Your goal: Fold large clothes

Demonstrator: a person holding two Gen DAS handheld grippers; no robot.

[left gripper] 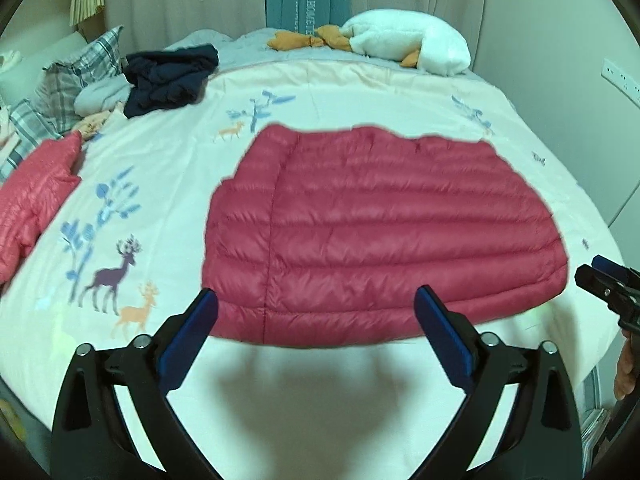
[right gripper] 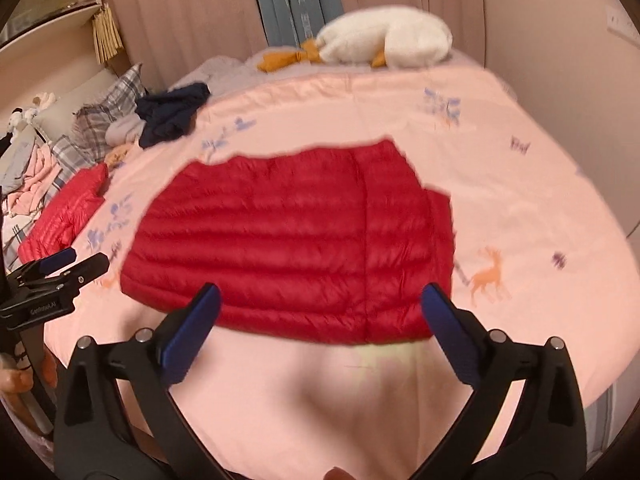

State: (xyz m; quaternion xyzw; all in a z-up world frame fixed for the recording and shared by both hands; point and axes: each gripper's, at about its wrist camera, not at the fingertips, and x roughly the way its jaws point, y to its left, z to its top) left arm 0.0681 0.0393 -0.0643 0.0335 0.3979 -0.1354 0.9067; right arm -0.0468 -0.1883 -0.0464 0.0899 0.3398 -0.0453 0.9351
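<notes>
A red quilted down jacket (left gripper: 360,232) lies folded flat in the middle of the bed, seen also in the right wrist view (right gripper: 288,240). My left gripper (left gripper: 316,300) is open and empty, hovering just above the jacket's near edge toward its left side. My right gripper (right gripper: 320,296) is open and empty over the near edge toward its right side. The right gripper shows at the right edge of the left wrist view (left gripper: 608,284); the left gripper shows at the left edge of the right wrist view (right gripper: 60,272).
The bedspread (left gripper: 168,184) is pale pink with deer prints. A second red jacket (left gripper: 36,196) lies at the left, a dark navy garment (left gripper: 168,76) and plaid pillows (left gripper: 72,80) at the far left, a white plush goose (left gripper: 404,40) at the far edge.
</notes>
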